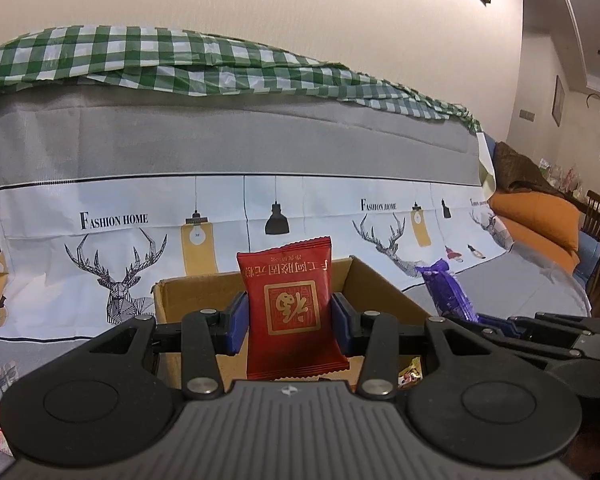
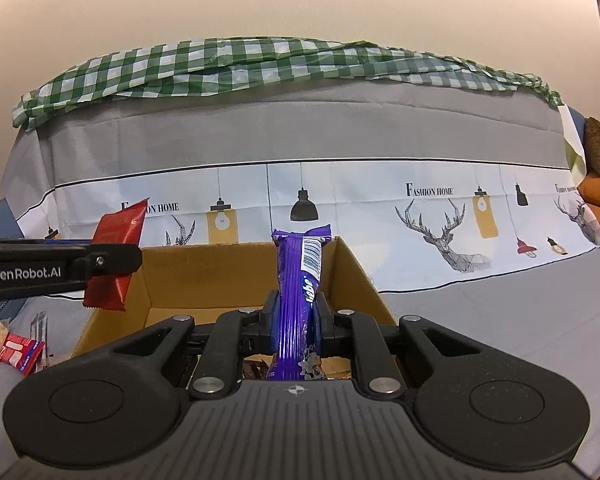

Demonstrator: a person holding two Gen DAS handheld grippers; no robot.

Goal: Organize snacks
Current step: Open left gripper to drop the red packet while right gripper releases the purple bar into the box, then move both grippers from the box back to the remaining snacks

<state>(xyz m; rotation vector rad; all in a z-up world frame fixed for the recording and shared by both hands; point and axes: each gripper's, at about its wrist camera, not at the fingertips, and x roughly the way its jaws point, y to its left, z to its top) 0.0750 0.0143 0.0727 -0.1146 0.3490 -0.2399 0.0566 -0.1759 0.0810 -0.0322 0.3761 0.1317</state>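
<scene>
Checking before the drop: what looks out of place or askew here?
A few packets lie loose on the cover left of the box, not in it. The red packet is held upside down. Nothing spilled or torn.

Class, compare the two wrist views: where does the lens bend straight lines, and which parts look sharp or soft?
Left wrist view: the sofa back bows upward, the frame corners go dark, and the red packet is sharp. Right wrist view: the same bowing and dark corners, and the barcode on the purple bar is crisp; lighting is warm and even, without glare.

glossy foil red packet (image 1: 290, 308), matt cardboard box (image 1: 196, 292)
</scene>
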